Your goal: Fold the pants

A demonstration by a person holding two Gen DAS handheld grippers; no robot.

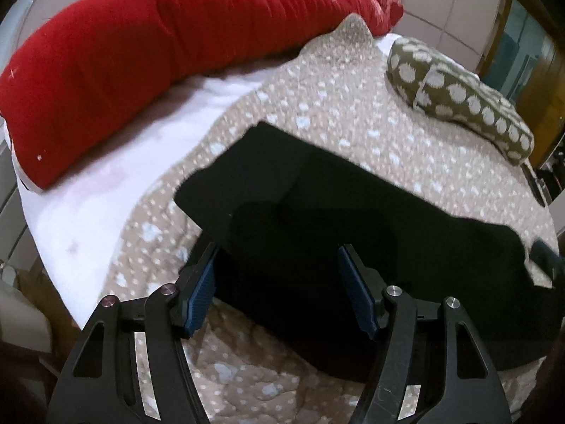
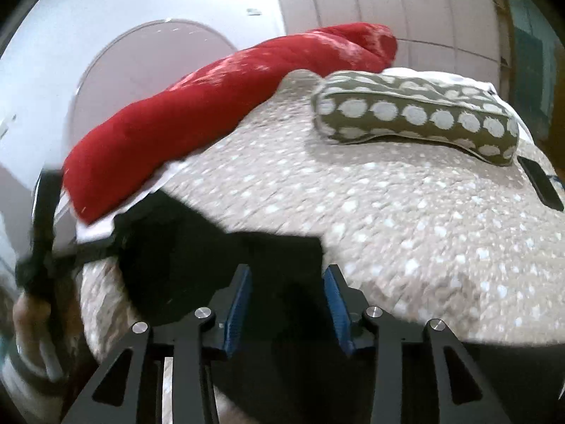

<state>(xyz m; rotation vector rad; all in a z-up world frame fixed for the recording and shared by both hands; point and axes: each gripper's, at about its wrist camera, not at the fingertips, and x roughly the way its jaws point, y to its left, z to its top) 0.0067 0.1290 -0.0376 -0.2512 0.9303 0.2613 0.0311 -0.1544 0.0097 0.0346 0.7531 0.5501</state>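
Observation:
Black pants (image 1: pixel 317 212) lie partly folded on a beige dotted quilt (image 1: pixel 335 106). My left gripper (image 1: pixel 277 268) is open, with its blue pads either side of the near part of the pants, just above the cloth. In the right wrist view the pants (image 2: pixel 197 258) spread across the lower left of the quilt (image 2: pixel 406 219). My right gripper (image 2: pixel 287 282) is open over the right end of the pants, with black cloth between the pads. The left gripper (image 2: pixel 42 233) shows blurred at the far left, held by a hand.
A long red bolster (image 1: pixel 148 60) lies along the far side of the bed on a white sheet (image 1: pixel 106 194). An olive pillow with white dots (image 1: pixel 462 95) sits at the back right. A dark phone (image 2: pixel 540 183) lies at the quilt's right edge.

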